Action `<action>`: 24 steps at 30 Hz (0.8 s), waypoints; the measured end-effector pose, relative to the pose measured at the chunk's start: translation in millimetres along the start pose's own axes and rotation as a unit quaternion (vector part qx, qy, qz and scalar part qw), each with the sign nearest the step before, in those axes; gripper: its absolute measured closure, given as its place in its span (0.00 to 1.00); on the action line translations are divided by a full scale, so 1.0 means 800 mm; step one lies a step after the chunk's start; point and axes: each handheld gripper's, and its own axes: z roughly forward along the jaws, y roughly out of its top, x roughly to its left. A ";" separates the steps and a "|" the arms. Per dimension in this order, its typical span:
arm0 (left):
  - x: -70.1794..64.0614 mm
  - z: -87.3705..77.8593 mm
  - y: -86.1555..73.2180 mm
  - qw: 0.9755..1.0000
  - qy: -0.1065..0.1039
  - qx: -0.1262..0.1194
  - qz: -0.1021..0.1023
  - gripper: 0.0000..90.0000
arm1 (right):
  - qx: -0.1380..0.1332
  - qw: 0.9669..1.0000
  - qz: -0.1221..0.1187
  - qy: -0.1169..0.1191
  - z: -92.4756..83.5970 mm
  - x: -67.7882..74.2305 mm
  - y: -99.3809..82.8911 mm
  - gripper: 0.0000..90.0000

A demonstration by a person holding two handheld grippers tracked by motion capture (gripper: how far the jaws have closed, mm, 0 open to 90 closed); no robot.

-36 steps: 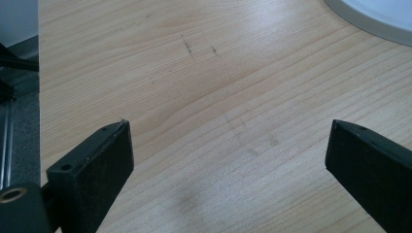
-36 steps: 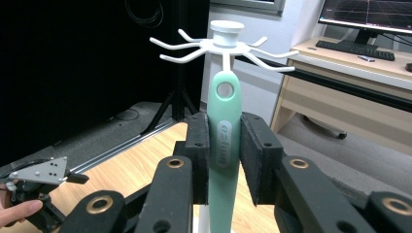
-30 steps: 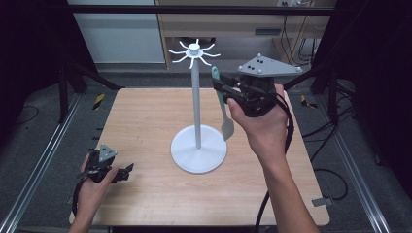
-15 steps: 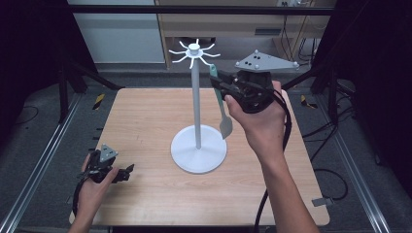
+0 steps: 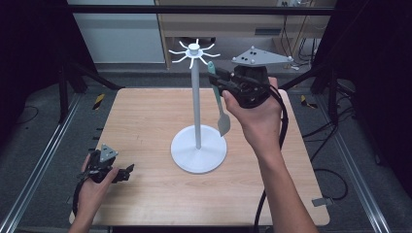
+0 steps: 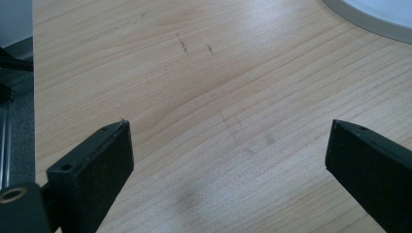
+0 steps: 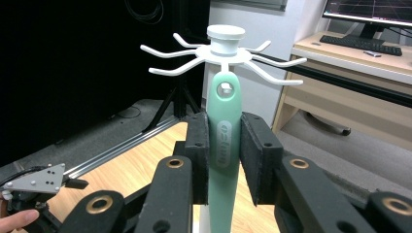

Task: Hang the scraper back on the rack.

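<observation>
A white utensil stand [image 5: 196, 107] rises from a round base at the middle of the wooden table [image 5: 145, 116], with thin hooks [image 5: 193, 49] spreading from its top. My right gripper [image 5: 218, 81] is held high beside those hooks, shut on the handle of a mint-green spatula [image 5: 223, 122] whose blade hangs down next to the pole. In the right gripper view the pads clamp the spatula handle [image 7: 224, 145], and its hole sits just under the hub [image 7: 225, 34], close to a hook. My left gripper [image 5: 126, 171] rests low at the table's front left, open; the left gripper [image 6: 228, 131] has bare wood between its jaws.
The stand's base rim [image 6: 379, 17] lies ahead of the left gripper. Metal rails [image 5: 43, 160] run along both sides of the table. Behind the table stand a desk [image 5: 233, 22] and dark tripod legs [image 5: 77, 73]. Cables trail from the right gripper past the table's right edge.
My right gripper has risen a little with the spatula, bringing the handle's top closer to the hooks. The left gripper has stayed where it was.
</observation>
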 end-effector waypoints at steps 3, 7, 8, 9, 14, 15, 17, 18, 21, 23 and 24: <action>0.000 0.000 0.000 1.000 0.000 -0.002 -0.003 0.04 | 0.002 1.000 0.000 -0.001 0.001 -0.001 0.001 0.83; 0.000 0.000 0.000 1.000 0.000 -0.002 -0.002 0.04 | 0.004 1.000 0.002 -0.002 0.004 -0.002 0.002 0.83; 0.000 0.000 0.000 1.000 0.000 -0.002 -0.002 0.04 | 0.005 1.000 0.002 -0.002 0.004 -0.002 0.002 0.83; 0.000 0.000 0.000 1.000 0.000 -0.001 -0.001 0.04 | 0.006 1.000 0.002 -0.002 0.005 -0.002 0.002 0.83; 0.000 0.001 0.000 1.000 0.000 -0.003 -0.004 0.04 | 0.009 1.000 0.005 0.000 0.009 -0.003 0.001 0.83; 0.000 0.001 0.000 1.000 0.000 -0.003 -0.004 0.04 | 0.010 1.000 0.005 0.000 0.011 -0.003 0.001 0.83; 0.000 0.000 0.000 1.000 -0.001 -0.001 -0.002 0.04 | 0.012 1.000 0.006 0.002 0.013 -0.003 0.001 0.83; 0.000 0.001 0.000 1.000 -0.001 -0.001 -0.002 0.04 | 0.012 1.000 0.007 0.001 0.014 -0.003 0.001 0.83; 0.000 0.001 0.000 1.000 -0.001 -0.001 -0.002 0.04 | 0.012 1.000 0.008 0.001 0.015 -0.004 0.001 0.83; 0.000 0.001 0.000 1.000 -0.001 -0.002 -0.002 0.04 | 0.012 1.000 0.009 0.002 0.016 -0.004 0.002 0.83; 0.000 0.001 0.000 1.000 -0.001 -0.002 -0.002 0.04 | 0.012 1.000 0.009 0.003 0.017 -0.004 0.002 0.83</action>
